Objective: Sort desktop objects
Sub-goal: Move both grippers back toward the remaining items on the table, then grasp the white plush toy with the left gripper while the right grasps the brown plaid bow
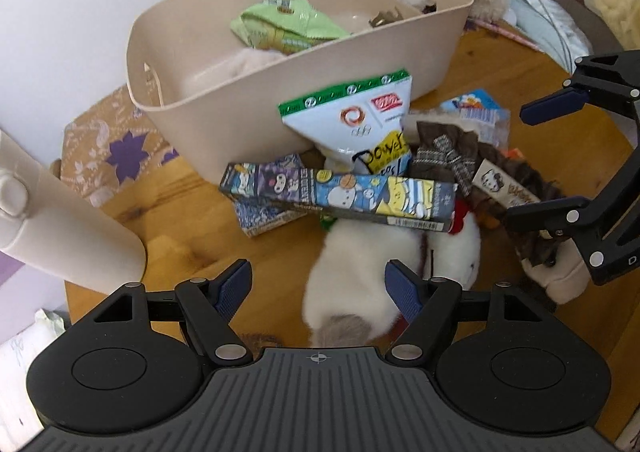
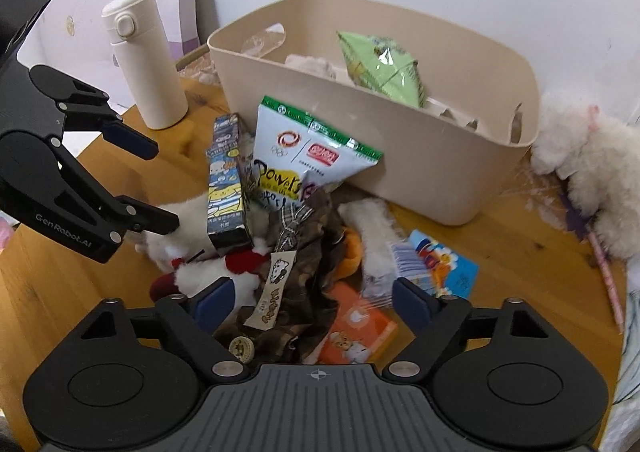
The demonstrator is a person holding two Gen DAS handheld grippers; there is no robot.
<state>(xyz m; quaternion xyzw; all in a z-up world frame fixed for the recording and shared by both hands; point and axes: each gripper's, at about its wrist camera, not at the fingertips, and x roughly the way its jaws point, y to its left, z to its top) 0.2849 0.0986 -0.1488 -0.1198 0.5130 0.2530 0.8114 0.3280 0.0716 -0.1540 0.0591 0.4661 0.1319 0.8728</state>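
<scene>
Black, with blue pads spread and gripping nothing, the left hand-held gripper (image 1: 319,288) hovers over the white plush toy (image 1: 360,276), nearer than the equally spread right hand-held gripper (image 2: 312,302), the toy's long axis running toward the beige plastic bin (image 1: 192,63).

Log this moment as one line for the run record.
left gripper: open above white plush | right gripper: open over pile | bin: green packet inside
</scene>
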